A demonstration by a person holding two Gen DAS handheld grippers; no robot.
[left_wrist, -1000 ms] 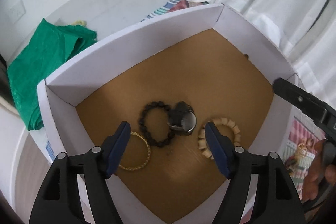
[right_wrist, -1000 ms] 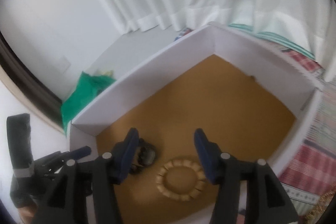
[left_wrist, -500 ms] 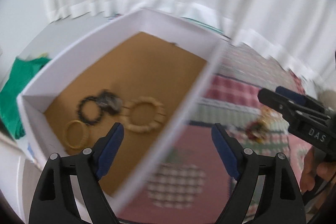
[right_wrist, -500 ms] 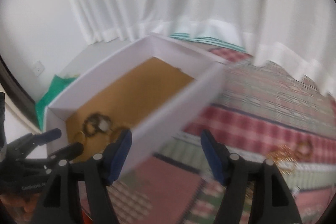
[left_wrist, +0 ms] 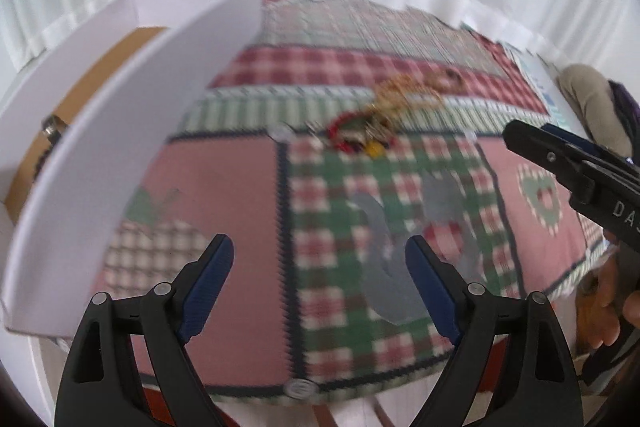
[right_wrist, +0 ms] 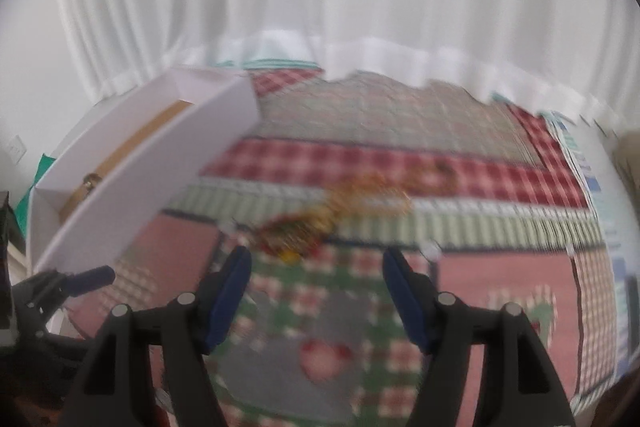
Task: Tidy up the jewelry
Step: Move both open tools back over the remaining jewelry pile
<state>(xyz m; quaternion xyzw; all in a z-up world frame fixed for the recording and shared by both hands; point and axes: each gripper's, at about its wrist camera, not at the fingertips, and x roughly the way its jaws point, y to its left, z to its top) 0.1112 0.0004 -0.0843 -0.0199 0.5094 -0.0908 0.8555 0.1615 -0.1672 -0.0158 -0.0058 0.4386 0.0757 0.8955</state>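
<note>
Am steering both tools, left tool [left_wrist: 319, 257] and right tool [right_wrist: 316, 269], wide and empty, toward tangled jewelry pile [right_wrist: 336, 219] right of white box [right_wrist: 132, 187]; am aiming for single strand.

1. The jewelry pile [left_wrist: 384, 123] on the patchwork cloth [left_wrist: 240, 211] was smeared by motion blur; single pieces could not be told apart.
2. The white box [left_wrist: 120, 131] wall hid nearly all of its contents at 9 o'clock.
3. The right gripper [left_wrist: 568, 163] was cut off at 3 o'clock in the left wrist view.
</note>
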